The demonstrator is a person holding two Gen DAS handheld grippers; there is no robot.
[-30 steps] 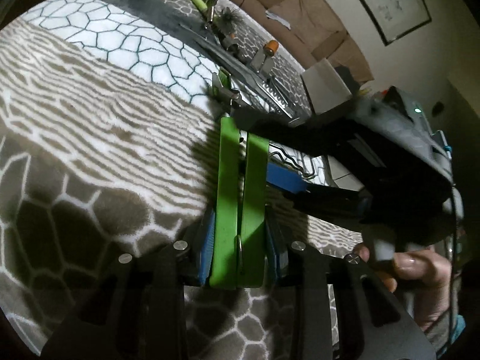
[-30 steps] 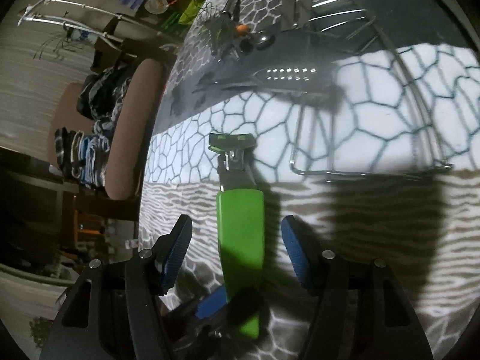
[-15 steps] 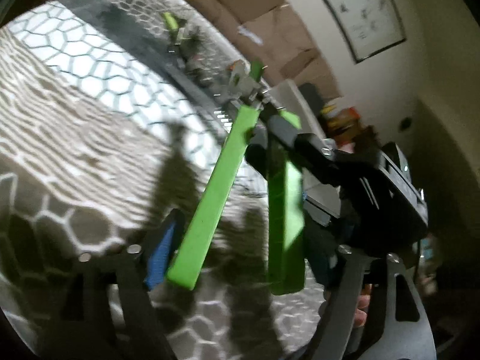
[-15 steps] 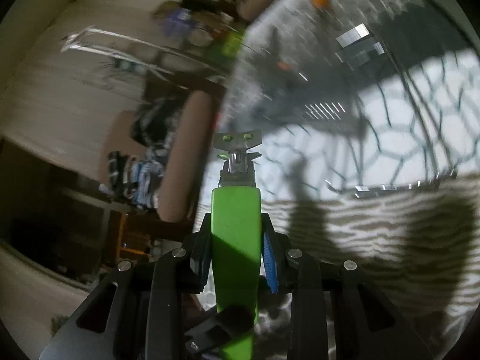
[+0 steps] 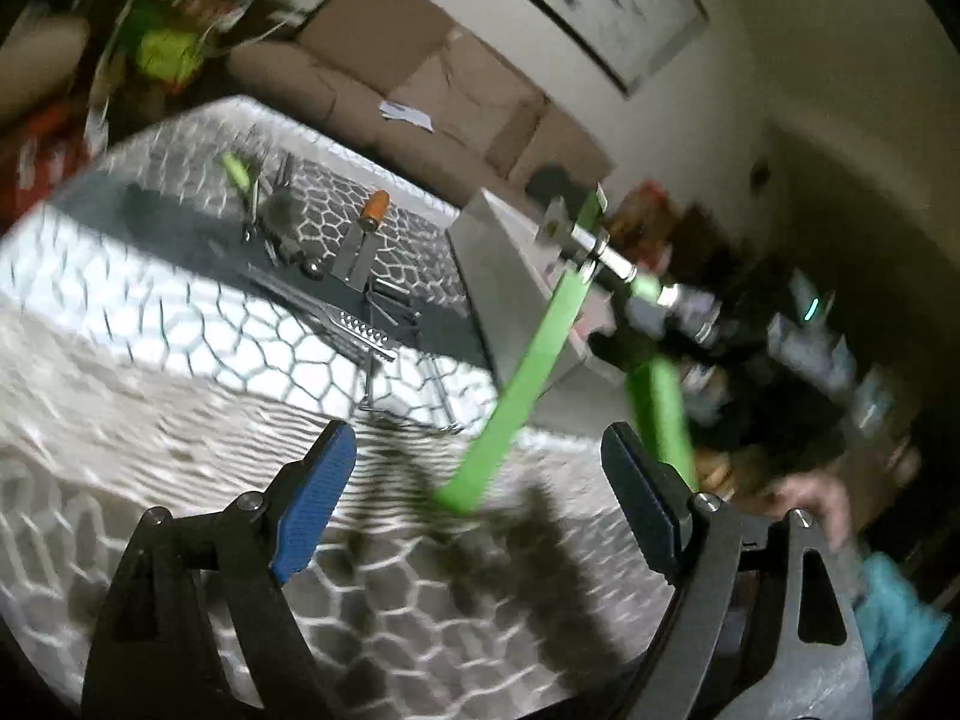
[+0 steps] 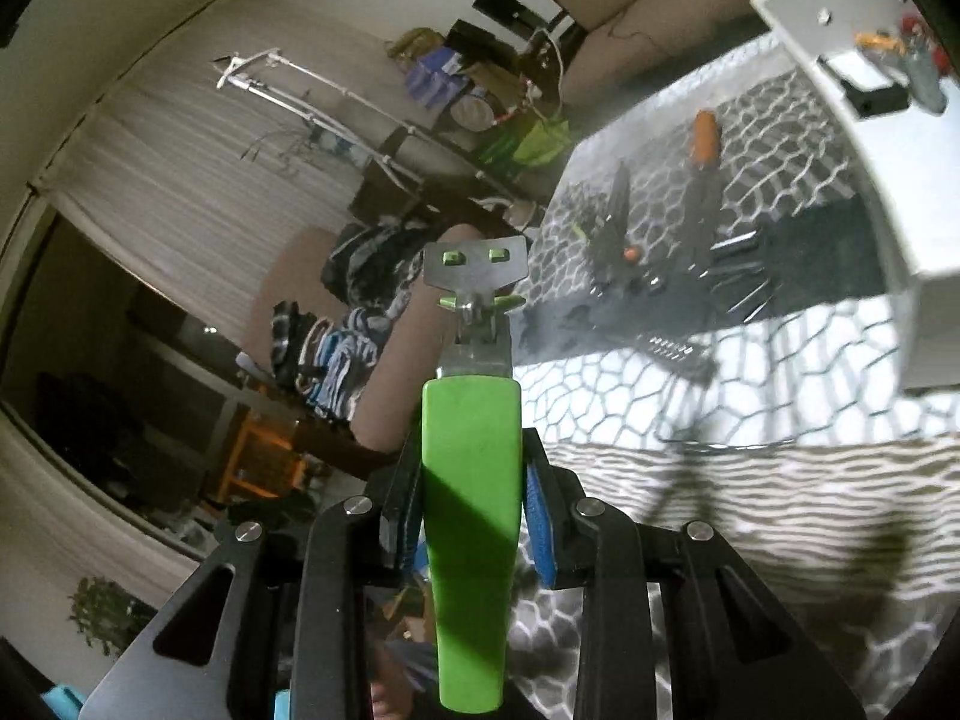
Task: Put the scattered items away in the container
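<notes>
A: What does your left-wrist view show?
B: Your left tool (image 5: 480, 498) is spreading wider, nothing between its pads. The green can opener (image 5: 522, 384) hangs ahead of it, above the patterned tabletop (image 5: 150, 324).

A: And your right-wrist view?
B: Your right tool (image 6: 468, 516) clamps the can opener's (image 6: 471, 468) handle, its metal head forward.
</notes>
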